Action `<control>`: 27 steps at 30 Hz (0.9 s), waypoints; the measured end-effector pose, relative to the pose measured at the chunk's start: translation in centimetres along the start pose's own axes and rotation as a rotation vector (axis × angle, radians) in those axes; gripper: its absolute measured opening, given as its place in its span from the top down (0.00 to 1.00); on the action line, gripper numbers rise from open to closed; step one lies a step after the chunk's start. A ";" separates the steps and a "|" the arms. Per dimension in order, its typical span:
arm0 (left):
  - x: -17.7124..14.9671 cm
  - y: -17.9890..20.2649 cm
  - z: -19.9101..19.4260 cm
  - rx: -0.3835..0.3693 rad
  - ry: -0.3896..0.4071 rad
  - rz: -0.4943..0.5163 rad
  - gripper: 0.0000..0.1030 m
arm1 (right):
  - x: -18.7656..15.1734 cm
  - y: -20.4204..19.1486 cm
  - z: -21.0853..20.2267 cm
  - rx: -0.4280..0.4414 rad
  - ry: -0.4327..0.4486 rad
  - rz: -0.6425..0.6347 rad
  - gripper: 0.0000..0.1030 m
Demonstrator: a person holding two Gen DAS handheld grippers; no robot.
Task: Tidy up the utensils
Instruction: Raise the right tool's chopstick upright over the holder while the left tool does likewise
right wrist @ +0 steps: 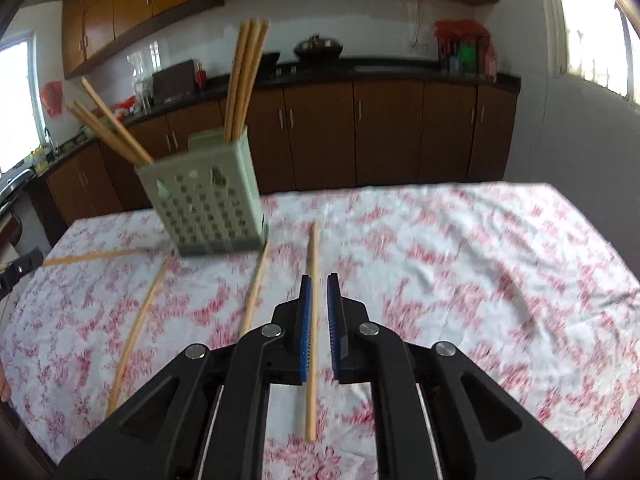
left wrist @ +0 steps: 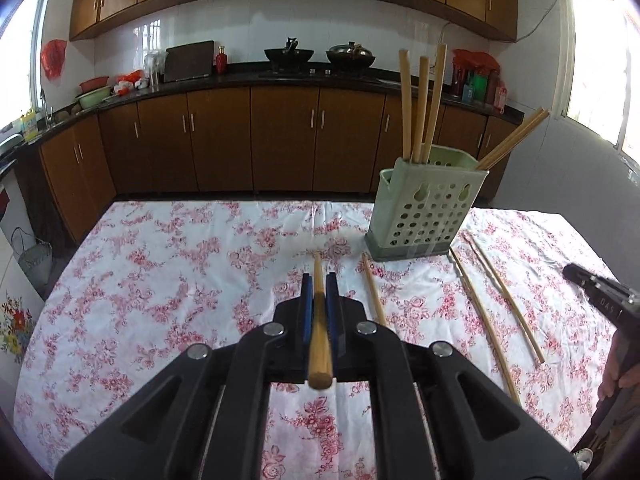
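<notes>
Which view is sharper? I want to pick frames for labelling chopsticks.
Left wrist view: sharp, the green holder and tablecloth print crisp, though the windows blow out. Right wrist view: motion-blurred, the holder and cloth pattern smeared, the window overexposed. Both show fisheye bending at the edges.

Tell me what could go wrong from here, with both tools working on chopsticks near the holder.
1. The left tool grips its wooden chopstick lengthwise along the fingers, so tipping it upright for the pale green perforated plastic holder may let it slide out.
2. The right tool is open astride a chopstick lying on the floral tablecloth; closing off-centre could roll it away.
3. The holder looks light; a bump might topple it.
</notes>
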State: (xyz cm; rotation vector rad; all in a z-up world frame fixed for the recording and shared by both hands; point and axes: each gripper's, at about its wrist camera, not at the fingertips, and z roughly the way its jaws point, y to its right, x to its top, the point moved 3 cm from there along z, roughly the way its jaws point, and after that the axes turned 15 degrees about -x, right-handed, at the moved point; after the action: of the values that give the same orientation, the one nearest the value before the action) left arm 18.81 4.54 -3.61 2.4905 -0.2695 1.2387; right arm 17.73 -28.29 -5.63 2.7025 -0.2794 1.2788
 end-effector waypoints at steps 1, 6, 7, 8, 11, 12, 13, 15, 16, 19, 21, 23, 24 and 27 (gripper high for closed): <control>-0.3 -0.1 0.2 -0.002 -0.010 -0.007 0.92 | -0.7 0.0 0.8 0.005 -0.027 0.003 0.68; -1.9 -0.7 1.0 -0.005 -0.047 -0.028 0.92 | -4.6 -0.7 3.5 0.022 -0.165 -0.016 0.64; -2.0 -0.8 1.0 -0.005 -0.048 -0.030 0.92 | -5.1 -1.1 3.8 0.018 -0.175 -0.030 0.66; -2.0 -0.8 1.0 -0.006 -0.049 -0.032 0.92 | -5.4 -1.4 4.1 0.019 -0.182 -0.037 0.69; -2.1 -0.9 1.1 -0.005 -0.050 -0.034 0.92 | -6.2 -2.1 4.7 0.005 -0.203 -0.076 0.78; -2.1 -0.9 1.1 -0.004 -0.049 -0.033 0.92 | -6.1 -2.1 4.5 -0.013 -0.186 -0.090 0.82; -2.1 -0.9 1.1 -0.002 -0.047 -0.032 0.92 | -6.1 -2.0 4.4 -0.029 -0.179 -0.106 0.89; -1.8 -0.7 0.9 0.002 -0.038 -0.027 0.92 | -6.0 -2.1 4.6 -0.024 -0.184 -0.113 0.92; -1.7 -0.7 0.8 0.016 -0.037 -0.014 0.92 | -5.8 -1.8 4.6 -0.021 -0.191 -0.106 0.92; -0.8 -0.1 0.0 0.022 -0.004 0.008 0.92 | -4.5 -1.0 3.5 -0.028 -0.138 -0.084 0.92; 0.2 0.2 -0.8 0.020 0.027 0.021 0.92 | -3.0 -0.3 1.9 -0.027 -0.074 -0.058 0.93; 1.1 0.5 -1.6 0.018 0.053 0.029 0.92 | -1.5 0.1 0.4 -0.026 -0.012 -0.035 0.93; 1.6 0.7 -1.9 0.015 0.067 0.032 0.92 | -0.6 0.4 -0.6 -0.022 0.026 -0.020 0.93; 3.0 1.2 -3.1 0.002 0.106 0.038 0.92 | 1.5 0.9 -2.9 -0.013 0.118 0.011 0.93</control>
State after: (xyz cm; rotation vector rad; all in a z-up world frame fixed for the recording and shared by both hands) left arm 18.02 4.60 0.79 2.4218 -0.2904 1.3822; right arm 16.28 -28.76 -2.60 2.6052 -0.2888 1.4283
